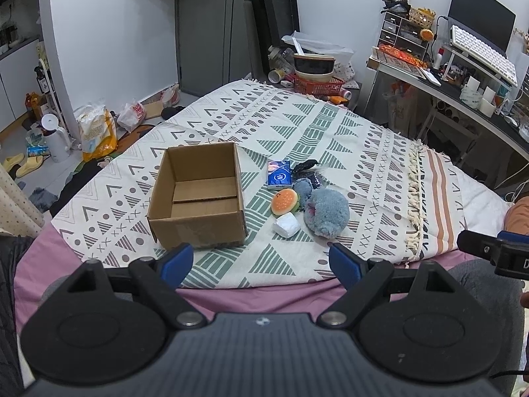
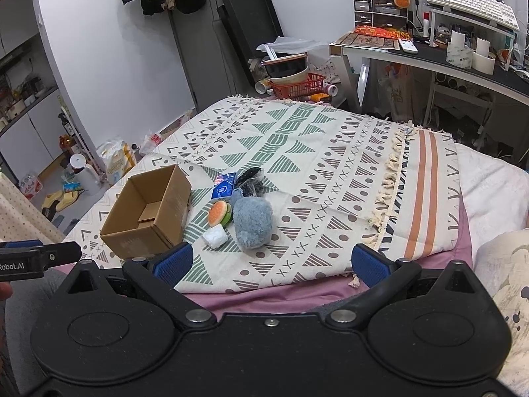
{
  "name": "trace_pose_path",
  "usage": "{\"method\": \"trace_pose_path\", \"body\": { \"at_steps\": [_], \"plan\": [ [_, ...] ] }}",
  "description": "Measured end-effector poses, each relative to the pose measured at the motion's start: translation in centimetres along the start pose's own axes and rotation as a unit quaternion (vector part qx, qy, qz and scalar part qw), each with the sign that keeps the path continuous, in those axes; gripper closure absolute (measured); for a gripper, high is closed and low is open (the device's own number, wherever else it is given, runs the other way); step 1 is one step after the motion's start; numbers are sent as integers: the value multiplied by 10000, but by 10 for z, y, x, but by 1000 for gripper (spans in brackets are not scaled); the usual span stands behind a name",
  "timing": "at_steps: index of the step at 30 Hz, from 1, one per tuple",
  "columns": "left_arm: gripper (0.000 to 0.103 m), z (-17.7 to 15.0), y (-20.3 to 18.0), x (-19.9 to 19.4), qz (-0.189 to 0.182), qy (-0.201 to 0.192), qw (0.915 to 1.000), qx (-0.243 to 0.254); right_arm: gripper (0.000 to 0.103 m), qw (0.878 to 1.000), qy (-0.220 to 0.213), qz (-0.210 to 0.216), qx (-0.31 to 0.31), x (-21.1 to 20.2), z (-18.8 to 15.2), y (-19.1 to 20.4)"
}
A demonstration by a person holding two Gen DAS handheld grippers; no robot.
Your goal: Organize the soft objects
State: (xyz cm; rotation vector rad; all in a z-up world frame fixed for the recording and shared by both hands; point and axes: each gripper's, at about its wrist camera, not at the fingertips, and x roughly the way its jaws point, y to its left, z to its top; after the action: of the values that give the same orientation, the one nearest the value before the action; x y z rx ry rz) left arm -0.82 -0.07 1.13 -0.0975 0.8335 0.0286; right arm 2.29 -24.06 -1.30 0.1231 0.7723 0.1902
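A dark bundle behind the blue toy is hard to make out. Blanket beyond lies bare. Left gripper and right gripper gape wide, holding nothing.

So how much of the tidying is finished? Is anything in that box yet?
Nothing looks done: the brown cardboard box is empty. Nothing is in hand; both the left tongs and right tongs are open and hold nothing. Left to move: fluffy blue plush toy, burger-shaped toy, white soft block, blue tissue pack, black bundle.
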Motion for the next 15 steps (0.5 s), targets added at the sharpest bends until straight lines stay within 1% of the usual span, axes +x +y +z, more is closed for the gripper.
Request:
{"method": "trace_pose_path", "body": {
  "at_steps": [7, 10, 15],
  "plan": [
    [15, 0, 2, 8, -88, 18, 9999, -118, 0, 9999, 28, 101, -2, 7, -3, 2],
    [15, 0, 3, 12, -86, -44, 9998, -146, 0, 9997, 87, 196, 74, 15, -3, 0],
    [15, 1, 3, 27, -168, -10, 9997, -186, 0, 9995, 68, 319, 13, 29, -5, -1]
  ]
}}
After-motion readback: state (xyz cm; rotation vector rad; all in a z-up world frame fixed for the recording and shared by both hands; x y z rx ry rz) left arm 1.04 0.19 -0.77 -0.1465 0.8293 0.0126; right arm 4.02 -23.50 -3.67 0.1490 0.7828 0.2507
